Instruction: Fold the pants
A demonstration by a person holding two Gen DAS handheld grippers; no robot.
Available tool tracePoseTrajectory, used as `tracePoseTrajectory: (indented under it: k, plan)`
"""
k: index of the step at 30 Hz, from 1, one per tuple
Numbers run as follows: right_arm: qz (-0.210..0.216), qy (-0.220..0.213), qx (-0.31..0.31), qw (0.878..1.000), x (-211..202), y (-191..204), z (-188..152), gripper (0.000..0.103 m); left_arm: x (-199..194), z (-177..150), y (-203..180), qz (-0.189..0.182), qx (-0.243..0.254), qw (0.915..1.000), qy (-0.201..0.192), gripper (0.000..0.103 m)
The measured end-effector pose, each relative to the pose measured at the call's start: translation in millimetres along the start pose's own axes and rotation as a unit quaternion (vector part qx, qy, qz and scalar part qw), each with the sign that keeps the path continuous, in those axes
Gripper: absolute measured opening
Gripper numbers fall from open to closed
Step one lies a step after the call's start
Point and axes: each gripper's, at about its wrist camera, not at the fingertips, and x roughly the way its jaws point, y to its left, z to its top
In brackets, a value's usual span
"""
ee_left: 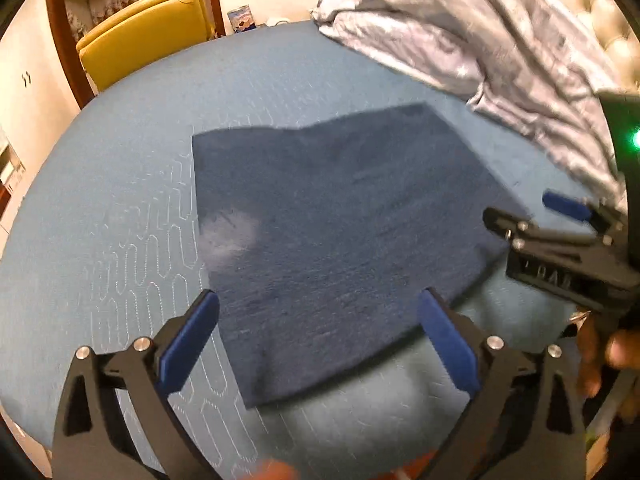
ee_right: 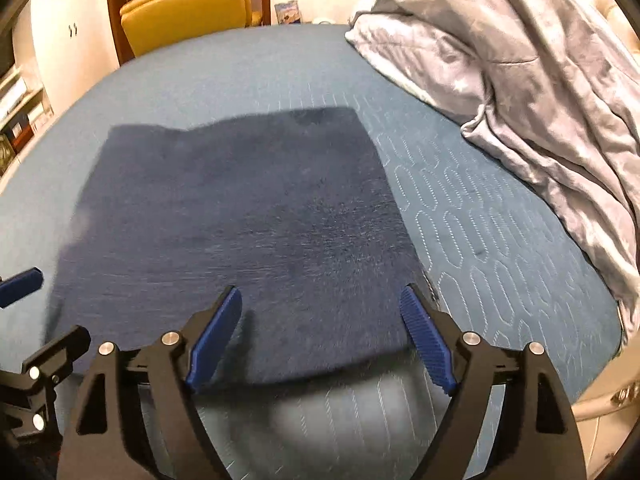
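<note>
The dark navy pants point(ee_left: 332, 220) lie folded flat as a rough rectangle on the blue quilted bed point(ee_left: 120, 200). They also show in the right wrist view point(ee_right: 240, 216). My left gripper point(ee_left: 320, 336) is open and empty, hovering over the near edge of the pants. My right gripper point(ee_right: 320, 336) is open and empty over the near right part of the pants. The right gripper also shows at the right of the left wrist view point(ee_left: 532, 216). One blue finger of the left gripper point(ee_right: 20, 286) shows at the left edge of the right wrist view.
A crumpled grey blanket point(ee_left: 480, 40) lies on the far right of the bed point(ee_right: 500, 240), also in the right wrist view point(ee_right: 520, 60). A yellow chair point(ee_left: 148, 32) stands beyond the far left edge. A tufted headboard point(ee_left: 592, 8) is at the right.
</note>
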Motion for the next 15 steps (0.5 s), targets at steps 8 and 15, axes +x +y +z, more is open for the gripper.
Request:
tracePoseTrajectory:
  k: [8,15]
  plan:
    - [-0.029,-0.010,0.049,0.998,-86,-4,-4,0.088,-66,4,21,-0.010,-0.076,0.9969,0.016,0.101]
    - [-0.027,-0.030,0.056,0.998,-145,-5,-5,0.088,-87,-4,29,0.016,-0.077,0.9967,0.021,0.101]
